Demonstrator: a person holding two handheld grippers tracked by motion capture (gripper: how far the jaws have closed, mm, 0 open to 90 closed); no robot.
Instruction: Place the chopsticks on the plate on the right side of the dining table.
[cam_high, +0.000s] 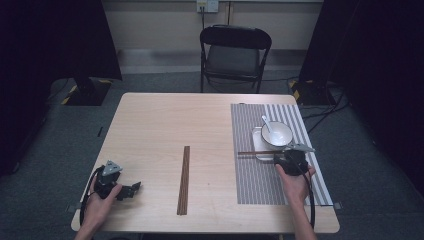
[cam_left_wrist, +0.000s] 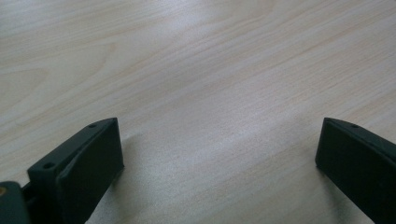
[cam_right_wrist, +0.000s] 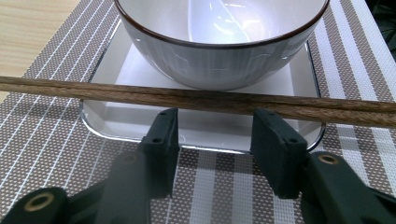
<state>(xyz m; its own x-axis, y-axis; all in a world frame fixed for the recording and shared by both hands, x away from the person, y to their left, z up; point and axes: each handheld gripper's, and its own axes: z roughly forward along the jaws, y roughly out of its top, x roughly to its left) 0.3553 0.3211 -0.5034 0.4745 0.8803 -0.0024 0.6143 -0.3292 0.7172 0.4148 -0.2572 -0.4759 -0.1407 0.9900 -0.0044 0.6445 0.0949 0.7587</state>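
While the left gripper (cam_high: 131, 189) rests open and empty on the table (cam_high: 150, 130), the right gripper (cam_right_wrist: 215, 126) stands part-open just behind one chopstick (cam_right_wrist: 196, 99), laid across the square plate (cam_right_wrist: 116, 122) under the bowl (cam_right_wrist: 219, 51). Judged remaining: second chopstick (cam_high: 184, 180), mid-table.

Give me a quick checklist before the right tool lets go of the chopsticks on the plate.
1. Chopsticks lie across the plate, in front of the bowl: ok.
2. Right tool open wide enough to back off: cannot tell, the jaws stand apart just under the sticks.
3. Spoon rests in the bowl: ok.
4. Plate sits on the placemat: ok.
5. Left tool open, over bare table: ok.
6. Second chopstick pair lies free mid-table: ok.
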